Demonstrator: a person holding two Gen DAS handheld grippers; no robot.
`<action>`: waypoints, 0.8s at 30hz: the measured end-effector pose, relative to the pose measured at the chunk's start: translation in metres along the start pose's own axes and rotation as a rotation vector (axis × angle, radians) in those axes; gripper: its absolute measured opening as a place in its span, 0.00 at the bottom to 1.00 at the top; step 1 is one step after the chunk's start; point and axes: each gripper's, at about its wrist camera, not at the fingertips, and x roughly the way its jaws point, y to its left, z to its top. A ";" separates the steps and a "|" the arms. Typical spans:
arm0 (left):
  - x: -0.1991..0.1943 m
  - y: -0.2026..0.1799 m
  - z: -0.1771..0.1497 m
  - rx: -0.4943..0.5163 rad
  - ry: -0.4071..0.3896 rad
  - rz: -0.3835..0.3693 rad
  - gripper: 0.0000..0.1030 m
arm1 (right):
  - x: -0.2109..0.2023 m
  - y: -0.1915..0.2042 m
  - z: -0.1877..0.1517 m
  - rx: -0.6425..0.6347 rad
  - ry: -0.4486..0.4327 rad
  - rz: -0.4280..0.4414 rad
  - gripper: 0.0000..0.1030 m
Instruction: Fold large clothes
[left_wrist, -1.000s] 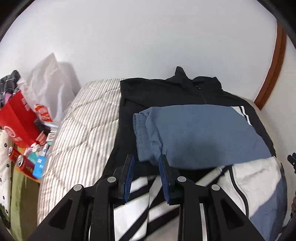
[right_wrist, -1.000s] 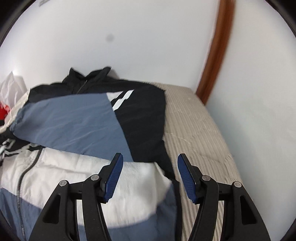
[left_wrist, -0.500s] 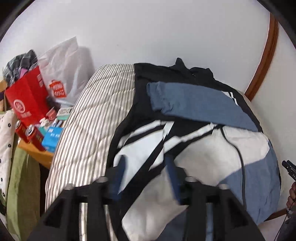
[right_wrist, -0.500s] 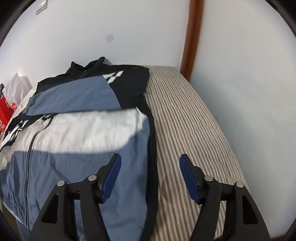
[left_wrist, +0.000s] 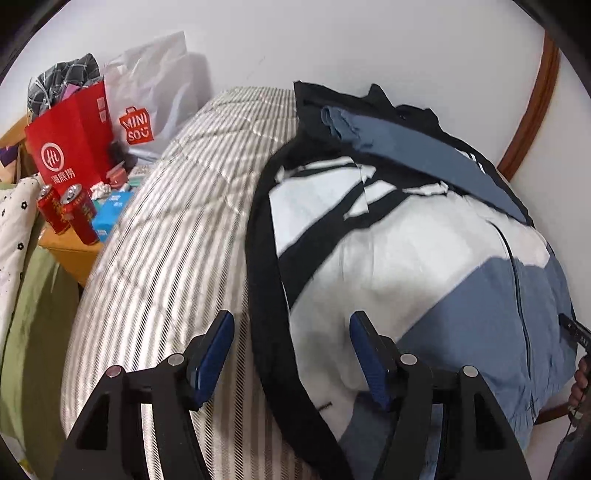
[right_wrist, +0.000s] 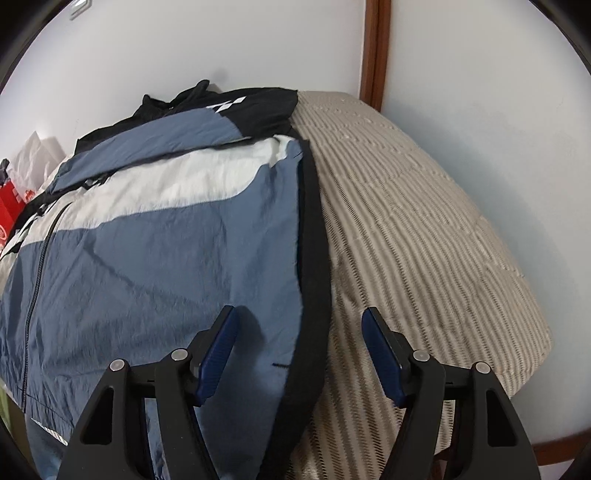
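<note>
A large blue, white and black zip jacket (left_wrist: 406, 266) lies flat on a striped bed, its blue sleeve (left_wrist: 413, 155) folded across the chest. It also shows in the right wrist view (right_wrist: 166, 236). My left gripper (left_wrist: 291, 345) is open and empty, hovering over the jacket's black left edge near the hem. My right gripper (right_wrist: 299, 341) is open and empty, hovering over the jacket's black right edge (right_wrist: 314, 258) near the hem.
The striped mattress (left_wrist: 177, 229) extends to the left, and bare mattress (right_wrist: 424, 229) to the right of the jacket. A side table (left_wrist: 70, 251) holds red cans (left_wrist: 79, 214), a red bag (left_wrist: 70, 136) and a white bag (left_wrist: 155, 88). White walls and brown trim (right_wrist: 375, 48) stand behind.
Both grippers pulled back from the folded sleeve toward the jacket's hem. The left gripper opened wider and now straddles the left edge; the right now straddles the right edge.
</note>
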 end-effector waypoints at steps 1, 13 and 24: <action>0.001 -0.001 -0.003 0.003 0.004 -0.005 0.61 | 0.001 0.001 0.000 0.000 0.003 0.012 0.60; -0.001 -0.015 -0.015 0.006 -0.047 0.046 0.55 | 0.002 0.018 -0.002 -0.025 -0.035 0.032 0.49; -0.024 -0.022 -0.021 -0.016 -0.089 0.046 0.06 | -0.020 0.032 -0.009 -0.046 -0.079 0.076 0.07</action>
